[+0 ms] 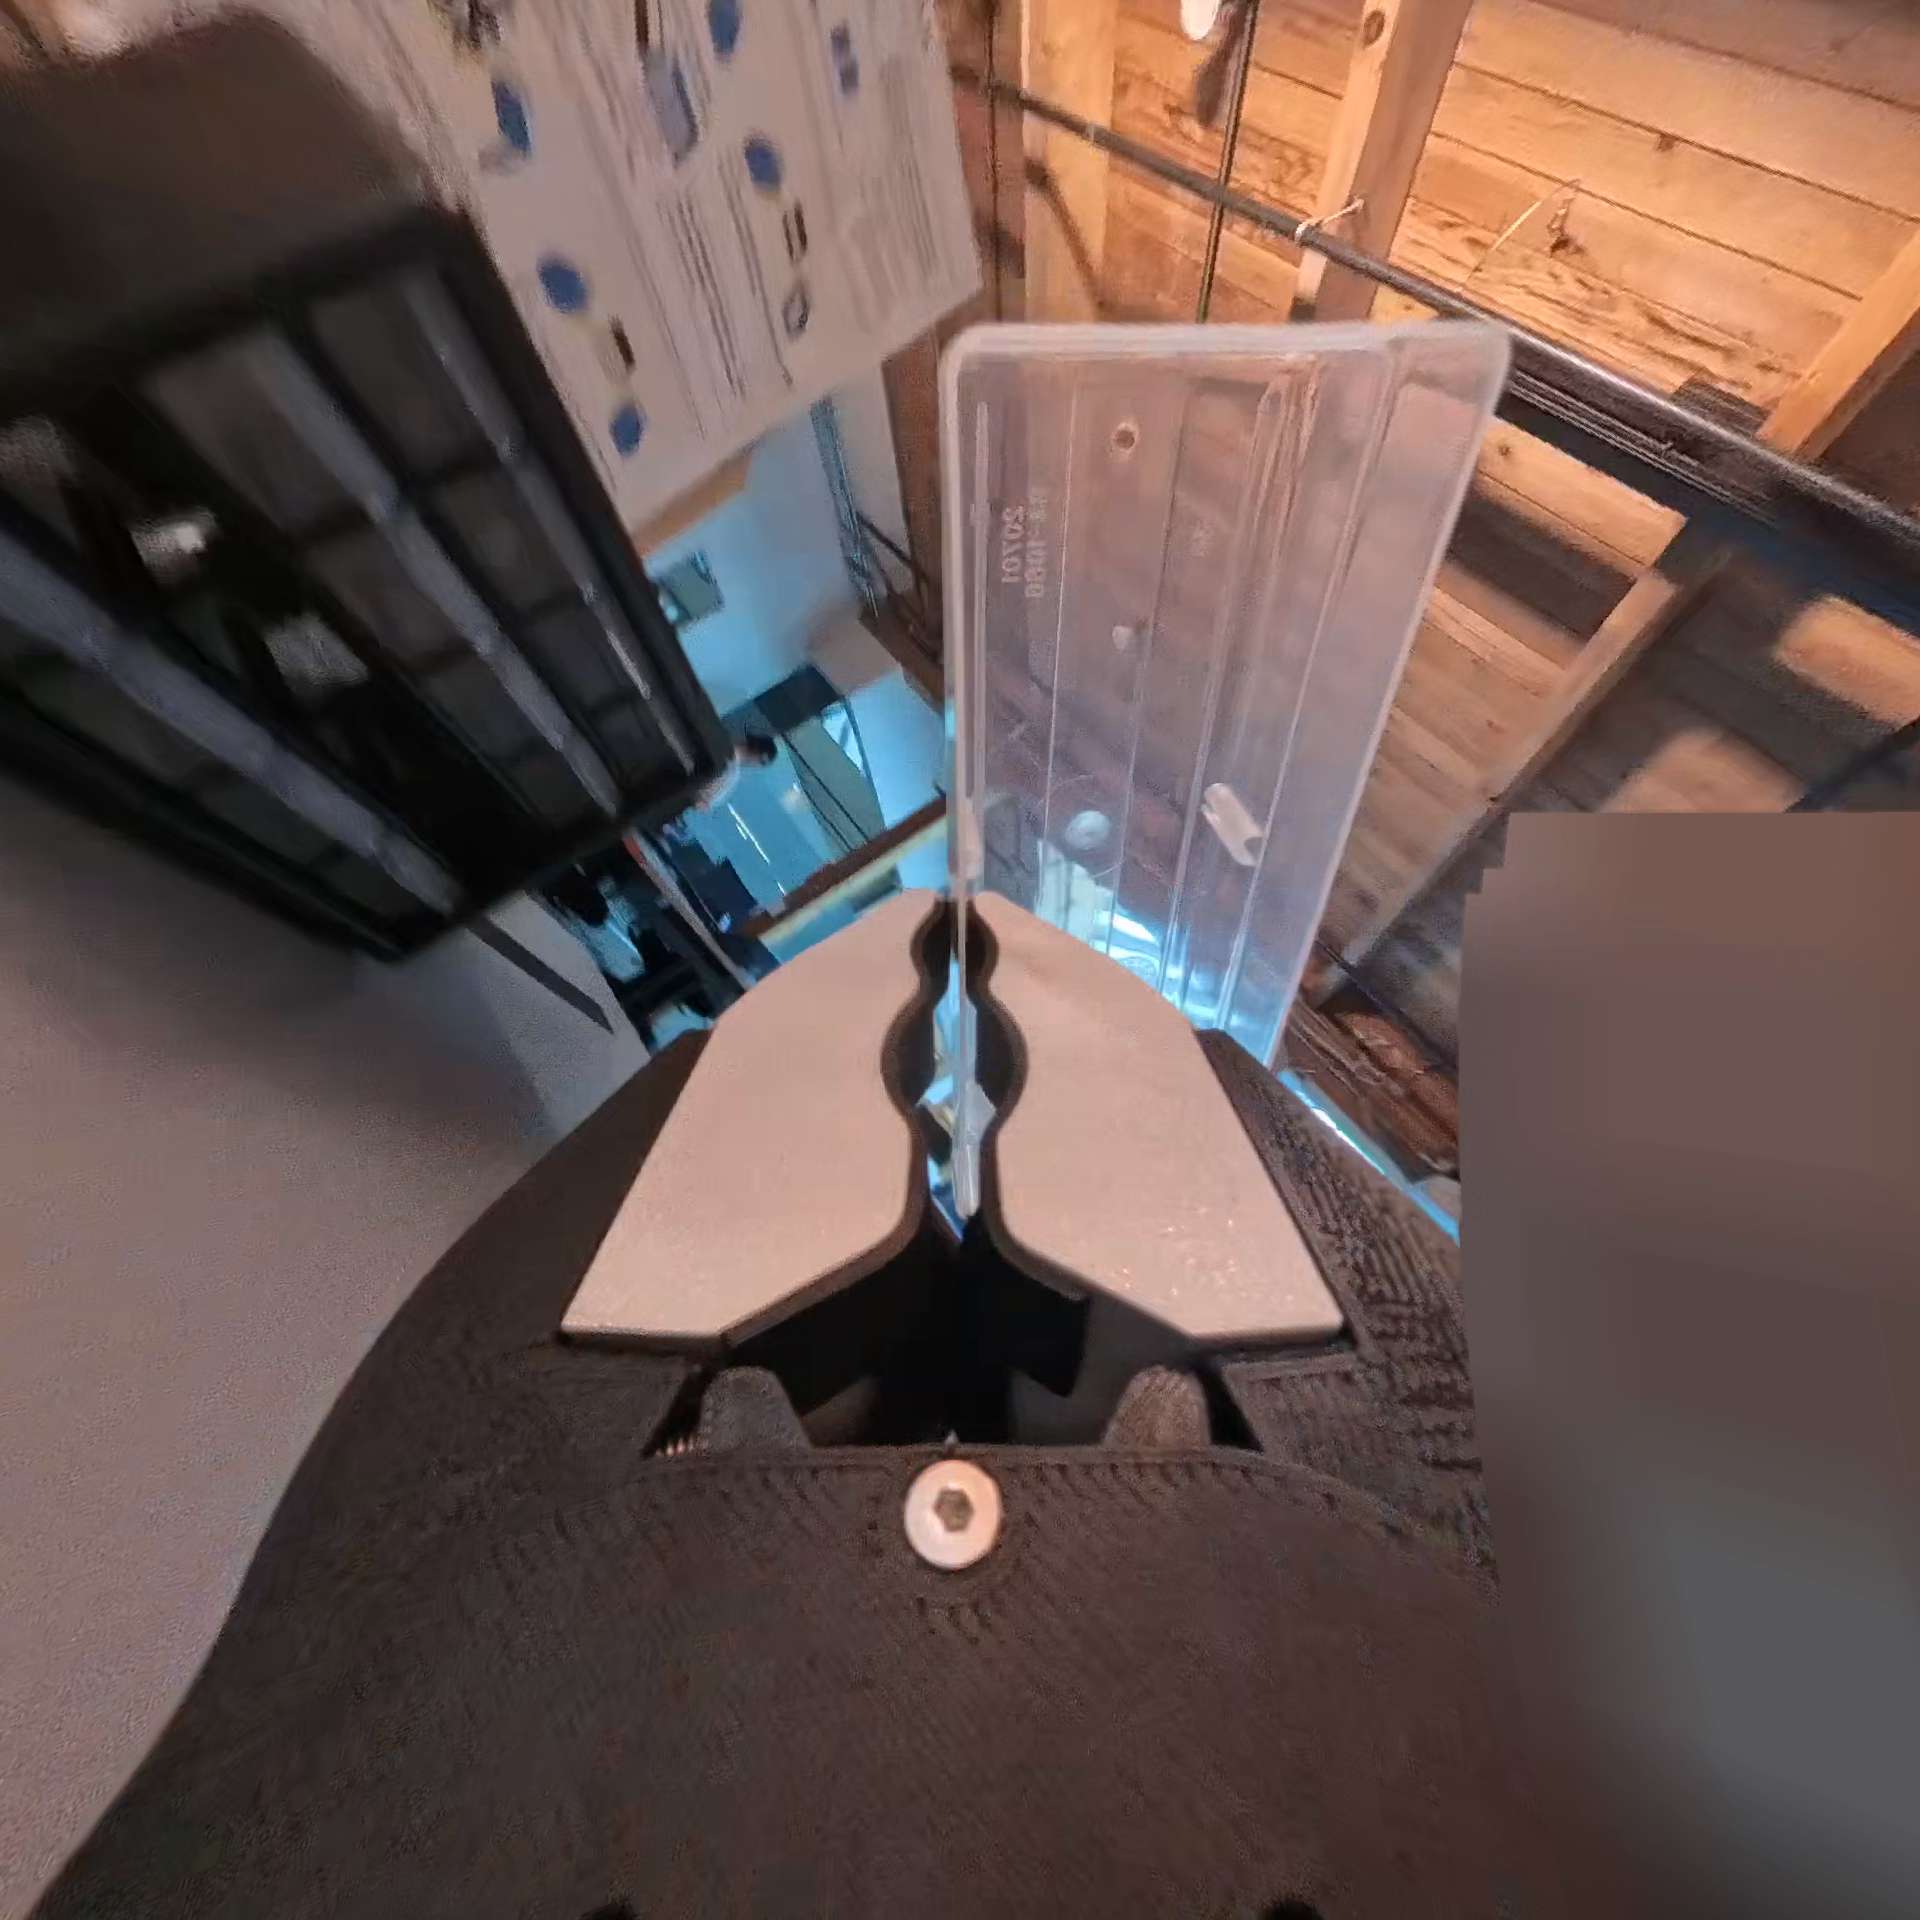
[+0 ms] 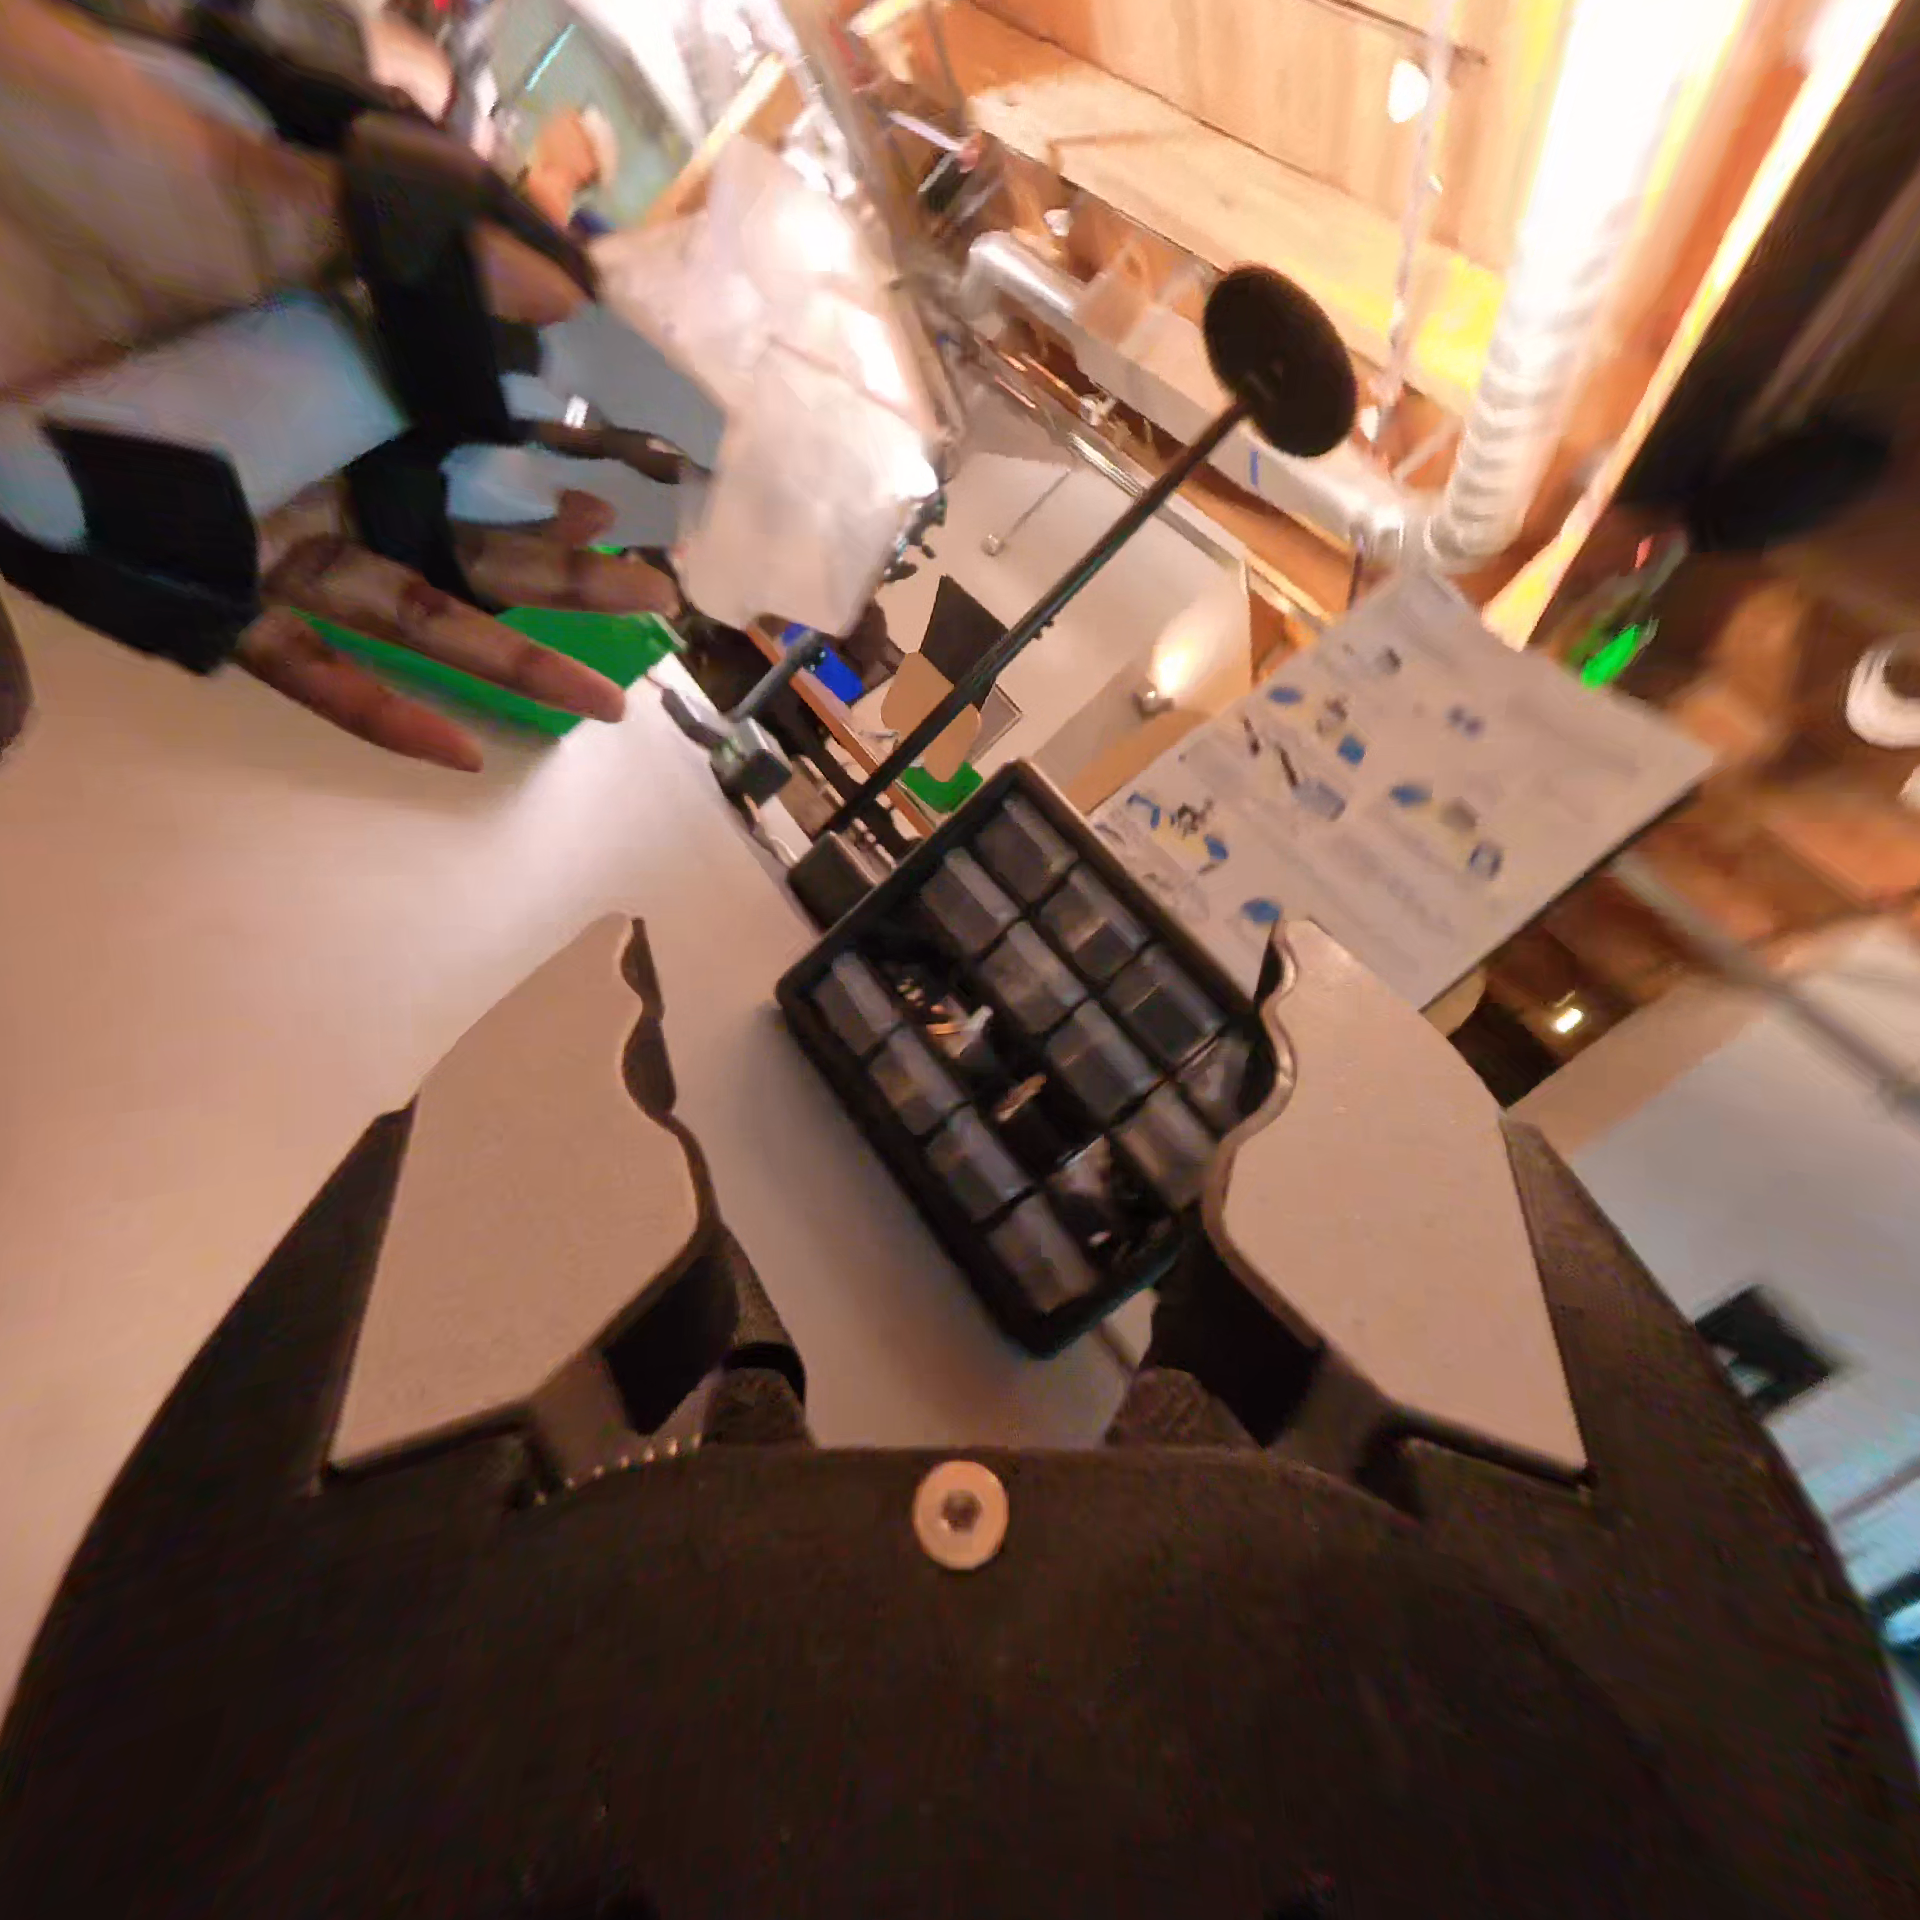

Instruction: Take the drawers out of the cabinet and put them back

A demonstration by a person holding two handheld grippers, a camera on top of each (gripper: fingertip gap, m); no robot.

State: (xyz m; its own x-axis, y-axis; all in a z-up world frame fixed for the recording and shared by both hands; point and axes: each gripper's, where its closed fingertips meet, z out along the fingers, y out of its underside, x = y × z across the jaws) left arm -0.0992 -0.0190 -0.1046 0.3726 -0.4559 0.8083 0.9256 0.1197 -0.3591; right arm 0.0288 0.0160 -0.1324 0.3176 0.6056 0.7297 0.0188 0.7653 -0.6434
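Note:
My left gripper (image 1: 961,920) is shut on the thin front edge of a clear plastic drawer (image 1: 1195,665) and holds it in the air, tilted, away from the cabinet. The black cabinet (image 1: 343,582) with its grid of small clear drawers stands to the left on the white table. In the right wrist view the same cabinet (image 2: 1023,1081) sits on the table just ahead, between my fingers. My right gripper (image 2: 956,987) is open wide and empty. The left gripper with the drawer (image 2: 800,436) shows blurred at the upper left, held by a hand (image 2: 436,634).
The white table (image 2: 260,935) spreads to the left. A black stand with a round disc (image 2: 1283,358) rises behind the cabinet. A printed sheet (image 2: 1392,790) leans at the right. Green pieces (image 2: 561,644) lie near the hand. Wooden walls are behind.

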